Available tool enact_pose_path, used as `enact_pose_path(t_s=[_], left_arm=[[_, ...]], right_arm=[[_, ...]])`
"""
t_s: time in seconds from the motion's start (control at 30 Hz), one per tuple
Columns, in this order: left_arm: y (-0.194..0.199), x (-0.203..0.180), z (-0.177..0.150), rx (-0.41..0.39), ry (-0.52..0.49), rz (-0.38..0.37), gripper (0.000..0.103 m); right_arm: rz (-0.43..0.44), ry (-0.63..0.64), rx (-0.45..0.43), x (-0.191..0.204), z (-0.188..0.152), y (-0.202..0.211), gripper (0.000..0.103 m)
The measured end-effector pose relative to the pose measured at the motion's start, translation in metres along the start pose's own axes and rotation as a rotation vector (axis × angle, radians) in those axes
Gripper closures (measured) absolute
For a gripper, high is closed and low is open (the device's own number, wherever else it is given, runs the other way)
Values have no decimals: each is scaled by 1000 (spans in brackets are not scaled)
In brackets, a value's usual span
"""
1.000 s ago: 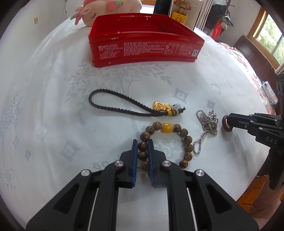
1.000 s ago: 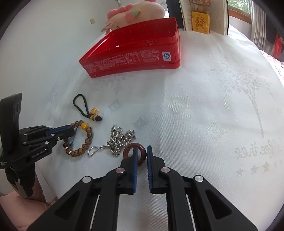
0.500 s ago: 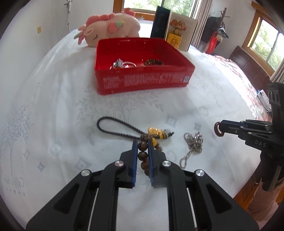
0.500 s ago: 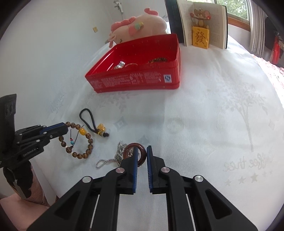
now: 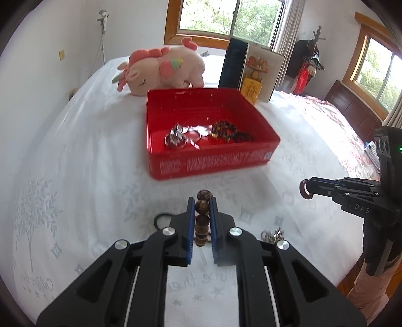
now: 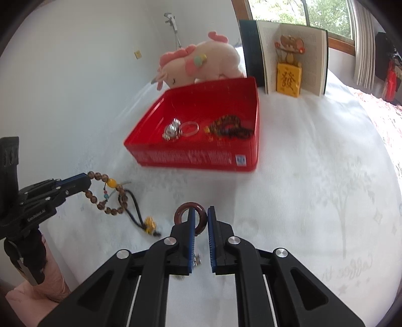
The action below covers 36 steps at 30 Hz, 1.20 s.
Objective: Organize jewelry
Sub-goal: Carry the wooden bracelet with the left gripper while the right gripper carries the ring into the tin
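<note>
Left wrist view: my left gripper [image 5: 201,201] pinches the bead bracelet [image 5: 203,205], my right gripper [image 6: 200,213] pinches the brown ring [image 6: 191,217], both aloft near the red tin [image 5: 208,161]; best carry each past its near wall before letting go.

White walls [image 5: 37,83] all round, plain, with a small yellow plate [image 5: 61,54] stuck on; a shower-head fitting [image 5: 102,17] hanging off a hose in the corner. Wood-framed window [image 5: 226,20] straight behind, green leaves outside, daylight pouring in. Second window [image 5: 379,73] off to the right, pale curtain [image 5: 286,30] bunched beside the first. Dark wooden bench [image 5: 351,105] under that second window, dark coat stand [image 5: 314,50] in the far corner, something red hanging on it. White tree-patterned cloth [image 5: 75,176] across the tabletop
</note>
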State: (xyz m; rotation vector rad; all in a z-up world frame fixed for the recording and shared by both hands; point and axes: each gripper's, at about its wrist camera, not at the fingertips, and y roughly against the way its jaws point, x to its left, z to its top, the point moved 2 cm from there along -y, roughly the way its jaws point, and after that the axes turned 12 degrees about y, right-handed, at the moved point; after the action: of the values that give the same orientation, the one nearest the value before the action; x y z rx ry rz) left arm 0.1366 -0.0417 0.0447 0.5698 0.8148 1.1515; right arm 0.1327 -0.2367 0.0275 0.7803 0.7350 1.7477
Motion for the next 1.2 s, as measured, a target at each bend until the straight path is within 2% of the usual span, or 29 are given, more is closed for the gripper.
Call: enact_pose_path(t_s=[0.23,0.53,0.7,0.9,1.2], left_arm=[[4,-6,29,-35,2,-25,94],[2,-17,82,-85,5,-43,94],[-26,-14,111,-63,31,-63,94],[-72,-5,130,-12,67,-77,94],[-142,13,143,79,97,-20,94]], right_arm=[[15,-2,-43,-5,37,1,94],[40,-27,-42,-18,84,-22,94],[37,-52,-6,-29,107,-54,94],[26,-92,55,-46,121,-103,94],[-4,-104,129,-57,129,-151,94]])
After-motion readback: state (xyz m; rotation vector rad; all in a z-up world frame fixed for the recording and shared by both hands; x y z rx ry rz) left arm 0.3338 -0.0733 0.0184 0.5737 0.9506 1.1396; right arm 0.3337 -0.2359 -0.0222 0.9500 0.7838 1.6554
